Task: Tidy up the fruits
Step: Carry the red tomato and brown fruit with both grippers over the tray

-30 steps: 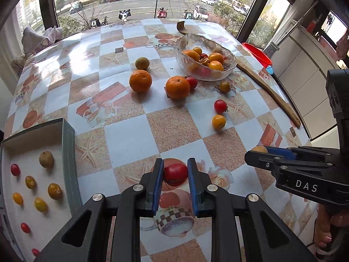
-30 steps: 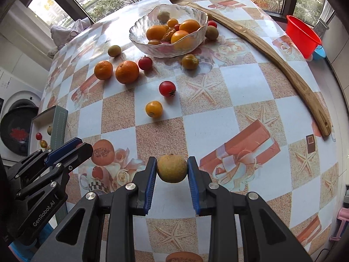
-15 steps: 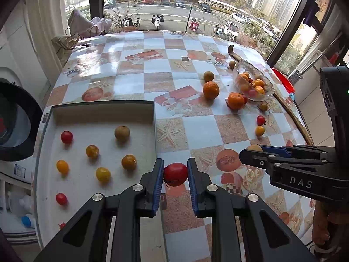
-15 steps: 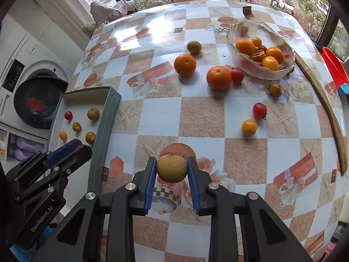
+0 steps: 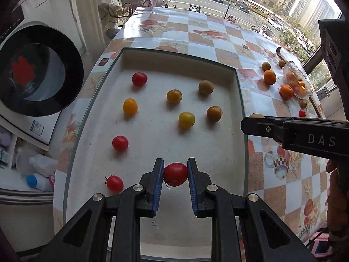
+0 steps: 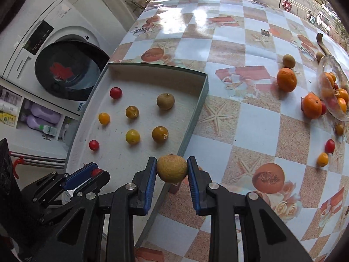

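The left gripper point(image 5: 175, 174) has its jaws clenched on a red tomato point(image 5: 175, 174), which sits between the two blue pads near their tips and touches both. The tomato hangs over the near part of the white tray point(image 5: 231, 163), beside a small red tomato point(image 5: 114, 183) that lies on the tray floor to its left.

The right gripper point(image 6: 171, 169) grasps a brown round fruit point(image 6: 171, 168) in the same way: the fruit is pressed between the blue pads, close to their ends, and its top rises a little above them. In the right wrist view it hangs over the tray's right wall point(image 6: 192, 120), near the corner closest to the camera.

On the tray floor lie other small fruits, well apart from each other, among them a brown fruit point(image 6: 165, 101) at the far side and a yellow tomato point(image 5: 186, 120) near the middle. On the desk point(image 6: 250, 131), far to the right, stands a glass bowl point(image 6: 342, 113) with fruits, and two oranges point(image 6: 286, 80) lie near it.
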Tool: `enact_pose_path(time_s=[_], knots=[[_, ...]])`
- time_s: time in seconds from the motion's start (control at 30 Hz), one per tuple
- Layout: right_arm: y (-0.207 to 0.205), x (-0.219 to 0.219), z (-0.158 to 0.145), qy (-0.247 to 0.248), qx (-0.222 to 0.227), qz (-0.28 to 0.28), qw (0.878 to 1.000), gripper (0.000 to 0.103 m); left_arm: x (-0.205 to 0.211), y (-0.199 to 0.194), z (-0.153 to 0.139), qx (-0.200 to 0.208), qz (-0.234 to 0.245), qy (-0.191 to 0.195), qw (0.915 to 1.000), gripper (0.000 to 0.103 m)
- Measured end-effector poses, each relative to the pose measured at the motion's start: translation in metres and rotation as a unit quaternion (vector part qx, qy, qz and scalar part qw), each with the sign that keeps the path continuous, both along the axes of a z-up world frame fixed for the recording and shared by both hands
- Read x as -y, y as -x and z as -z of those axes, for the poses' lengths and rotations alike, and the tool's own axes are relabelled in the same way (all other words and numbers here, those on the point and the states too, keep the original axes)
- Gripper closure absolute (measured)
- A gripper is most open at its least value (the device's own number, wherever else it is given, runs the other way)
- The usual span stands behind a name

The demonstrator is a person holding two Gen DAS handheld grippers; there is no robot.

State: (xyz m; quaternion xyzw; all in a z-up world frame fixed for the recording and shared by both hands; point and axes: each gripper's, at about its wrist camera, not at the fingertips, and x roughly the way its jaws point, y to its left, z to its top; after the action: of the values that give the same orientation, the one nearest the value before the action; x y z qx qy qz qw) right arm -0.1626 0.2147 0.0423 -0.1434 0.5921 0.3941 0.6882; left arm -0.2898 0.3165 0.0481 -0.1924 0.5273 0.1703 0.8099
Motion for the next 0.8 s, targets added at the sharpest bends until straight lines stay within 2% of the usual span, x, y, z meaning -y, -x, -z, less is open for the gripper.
enact_pose_path(time_s=[0.1,0.17,0.4,0.8], knots=[[0.01,-0.014,0.009,0.01,-0.007,-0.021,1.0,0.072,-0.003,0.008,0.011,-0.019,-0.007,-0.002,0.9998,0.08],[0.016,-0.022,0.011,0.015,0.004,-0.039,0.999,0.072,-0.004,0.011,0.016,-0.028,-0.011,-0.001,0.9995,0.08],[0.025,-0.037,0.024,0.038,0.005,-0.065,0.997,0.072,-0.004,0.02,0.025,-0.042,-0.016,-0.002,0.999,0.08],[0.038,-0.057,0.045,0.068,0.038,-0.099,0.992,0.072,0.001,0.018,0.027,-0.043,-0.01,-0.019,0.9988,0.079]])
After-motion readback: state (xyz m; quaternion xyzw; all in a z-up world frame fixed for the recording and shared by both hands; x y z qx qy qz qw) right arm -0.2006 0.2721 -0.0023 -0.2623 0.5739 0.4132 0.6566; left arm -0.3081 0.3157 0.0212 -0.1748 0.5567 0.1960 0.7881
